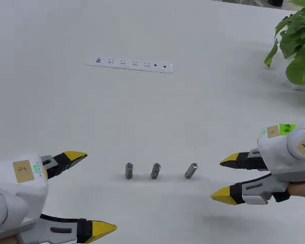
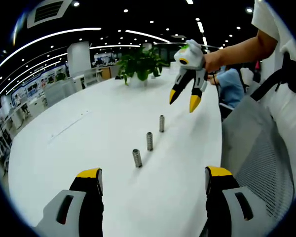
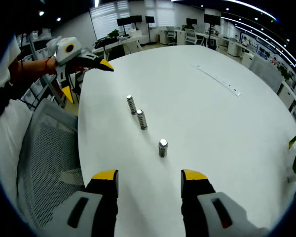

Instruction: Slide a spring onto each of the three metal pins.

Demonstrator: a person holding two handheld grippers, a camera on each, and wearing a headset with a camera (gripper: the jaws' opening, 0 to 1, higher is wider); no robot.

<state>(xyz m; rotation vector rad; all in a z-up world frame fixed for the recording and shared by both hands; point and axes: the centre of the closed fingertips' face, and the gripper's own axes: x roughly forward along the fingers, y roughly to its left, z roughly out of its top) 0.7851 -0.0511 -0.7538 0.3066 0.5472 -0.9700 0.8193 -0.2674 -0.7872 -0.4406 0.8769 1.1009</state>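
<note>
Standing in a row on the near part of the desk (image 1: 142, 112), the three pins (image 1: 155, 171) each seemed already sleeved in a spring (image 1: 191, 170). The left tongs (image 1: 91, 192) and right tongs (image 1: 223, 177) hovered released and empty, flanking the row but apart from it. One careless sweep, I judged, could topple those slim, freestanding pins and send them rolling.
</note>
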